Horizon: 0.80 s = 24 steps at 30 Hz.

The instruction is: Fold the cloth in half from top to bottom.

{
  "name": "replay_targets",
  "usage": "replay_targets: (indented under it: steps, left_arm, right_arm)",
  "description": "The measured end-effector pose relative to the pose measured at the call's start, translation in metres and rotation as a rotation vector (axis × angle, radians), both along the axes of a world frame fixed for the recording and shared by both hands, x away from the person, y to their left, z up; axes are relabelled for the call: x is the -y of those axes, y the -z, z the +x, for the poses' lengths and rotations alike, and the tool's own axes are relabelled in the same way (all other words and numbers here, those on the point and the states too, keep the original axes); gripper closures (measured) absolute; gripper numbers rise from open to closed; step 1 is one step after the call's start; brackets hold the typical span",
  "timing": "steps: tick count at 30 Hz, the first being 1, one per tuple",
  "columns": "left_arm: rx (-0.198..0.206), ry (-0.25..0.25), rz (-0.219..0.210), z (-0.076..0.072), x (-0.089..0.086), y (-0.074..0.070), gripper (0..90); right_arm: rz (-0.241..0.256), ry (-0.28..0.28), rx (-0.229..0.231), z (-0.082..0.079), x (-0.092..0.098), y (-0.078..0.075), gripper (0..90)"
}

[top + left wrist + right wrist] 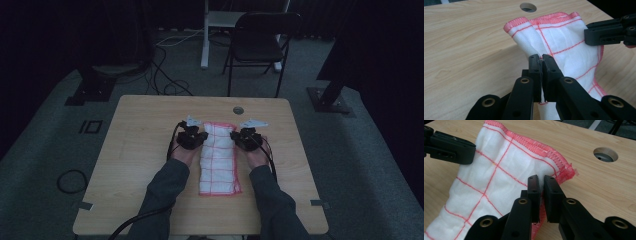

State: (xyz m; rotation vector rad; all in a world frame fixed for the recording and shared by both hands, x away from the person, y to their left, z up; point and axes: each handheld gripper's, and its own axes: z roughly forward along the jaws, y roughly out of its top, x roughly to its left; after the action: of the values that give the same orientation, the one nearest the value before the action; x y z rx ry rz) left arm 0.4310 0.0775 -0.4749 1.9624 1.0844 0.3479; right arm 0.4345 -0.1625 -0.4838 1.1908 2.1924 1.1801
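Soft, light cloth (217,158) sags between my left gripper (541,58) and right gripper (541,180), each pinching a side edge near its far corners.

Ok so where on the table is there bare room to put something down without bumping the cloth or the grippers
Bare wood on the table lies left of the left gripper and forearm, right of the right gripper out to the edge, and along the far edge around the round hole. The middle is crowded: the folded cloth lies there, with both grippers shut on its far corners.
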Motion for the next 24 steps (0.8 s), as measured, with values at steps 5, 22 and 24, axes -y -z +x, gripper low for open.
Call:
replay_targets:
  steps: [5, 22, 24]
  left_arm:
    - [0.0, 0.001, -0.027, -0.01, -0.007, 0.003, 87.3]
    - [0.017, 0.014, -0.091, -0.052, -0.02, 0.009, 87.2]
    - [0.021, 0.018, -0.086, -0.055, -0.02, 0.01, 87.1]
  right_arm:
    - [0.002, -0.013, 0.009, -0.006, 0.0, -0.001, 84.6]
    - [0.006, -0.075, 0.017, -0.042, -0.003, 0.001, 84.5]
    - [0.005, -0.082, 0.018, -0.045, -0.003, 0.001, 84.5]
